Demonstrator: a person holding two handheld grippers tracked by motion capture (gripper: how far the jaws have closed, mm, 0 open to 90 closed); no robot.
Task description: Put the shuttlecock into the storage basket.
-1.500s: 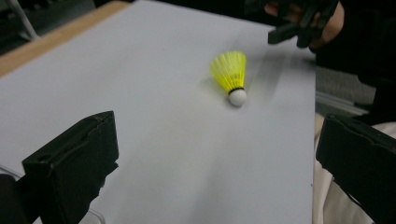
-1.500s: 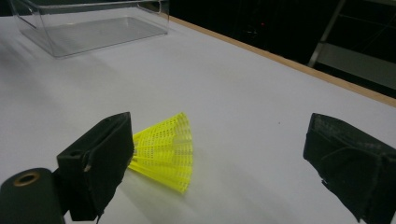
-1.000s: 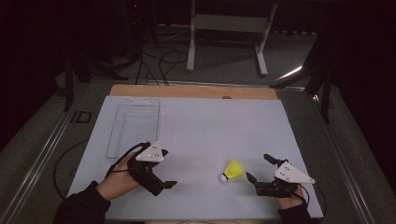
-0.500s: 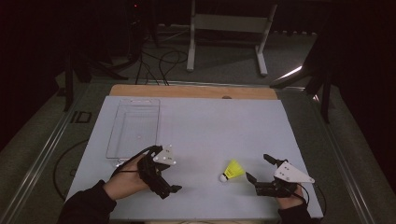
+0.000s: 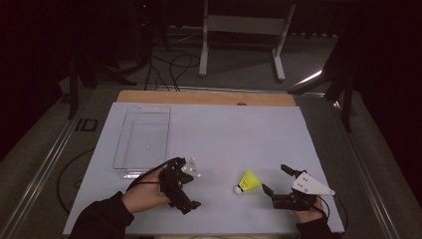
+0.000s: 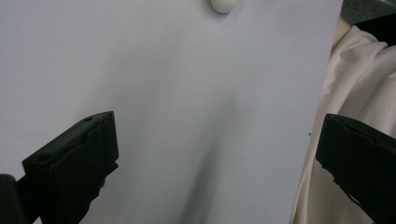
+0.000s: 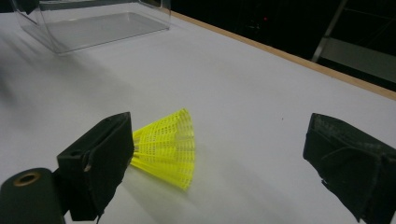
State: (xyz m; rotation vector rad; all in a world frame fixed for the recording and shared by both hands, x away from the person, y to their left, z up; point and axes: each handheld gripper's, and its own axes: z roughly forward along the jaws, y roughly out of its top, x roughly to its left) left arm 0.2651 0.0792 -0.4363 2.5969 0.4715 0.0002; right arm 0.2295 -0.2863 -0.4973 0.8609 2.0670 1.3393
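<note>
- Shuttlecock (image 5: pixel 247 180): yellow skirt, white cork tip. It lies on its side on the white table sheet (image 5: pixel 234 129), between your two hands and nearer your right one. Nothing grips it.
- Clear tray (image 5: pixel 143 134): far left of the sheet, well apart from the shuttlecock, with nothing inside.
- Progress, as judged: pickup not yet made. The grasp, the carry and the likely drop into the tray are all left to do.
- Right gripper (image 5: pixel 276 181): jaws spread wide. In the right gripper view the skirt (image 7: pixel 166 147) sits just beside the left jaw; contact cannot be told.
- Left gripper (image 5: pixel 181 191): jaws spread wide over bare sheet, holding nothing. The cork tip (image 6: pixel 223 4) shows ahead of it.
</note>
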